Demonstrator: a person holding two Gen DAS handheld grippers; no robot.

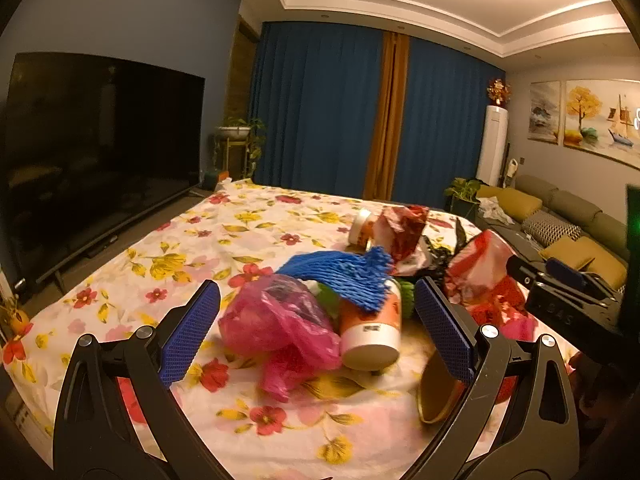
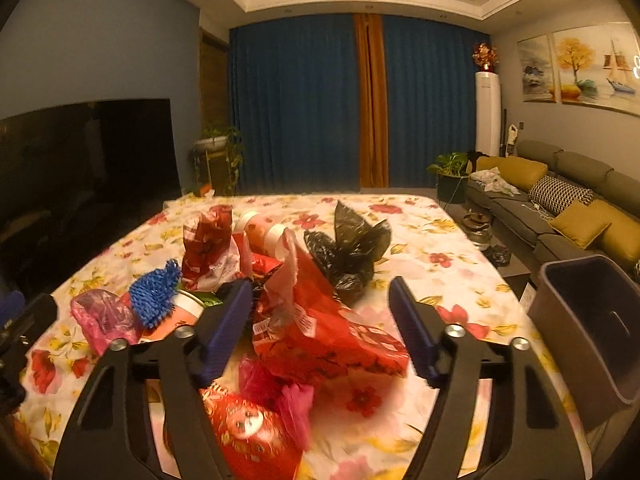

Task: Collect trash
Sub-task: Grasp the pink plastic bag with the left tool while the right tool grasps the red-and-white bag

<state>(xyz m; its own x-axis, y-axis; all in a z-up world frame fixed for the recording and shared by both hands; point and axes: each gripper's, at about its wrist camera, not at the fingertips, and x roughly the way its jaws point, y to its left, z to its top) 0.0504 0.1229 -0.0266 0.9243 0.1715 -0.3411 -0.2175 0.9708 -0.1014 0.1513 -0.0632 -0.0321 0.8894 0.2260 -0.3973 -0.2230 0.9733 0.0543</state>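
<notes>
A pile of trash lies on the floral tablecloth [image 1: 168, 256]. My left gripper [image 1: 318, 312] is open and empty, its jaws either side of a pink plastic bag [image 1: 276, 328], an orange paper cup [image 1: 370, 332] on its side and blue foam netting [image 1: 340, 276]. My right gripper [image 2: 320, 312] is open and empty over a red plastic bag [image 2: 324, 332]. A black plastic bag [image 2: 352, 248] lies beyond it. A red round package [image 2: 248, 428] lies under the right gripper. The pink bag [image 2: 102, 316], blue netting [image 2: 156, 292] and another cup [image 2: 264, 236] show at the left.
A dark bin [image 2: 592, 332] stands at the table's right edge. A TV [image 1: 100, 152] is on the left, a sofa [image 2: 560, 200] on the right, blue curtains [image 2: 304, 104] behind. A crumpled red-white bag [image 1: 400, 228] and a gold-rimmed lid [image 1: 436, 392] lie on the table. The right gripper's body [image 1: 568, 296] shows in the left wrist view.
</notes>
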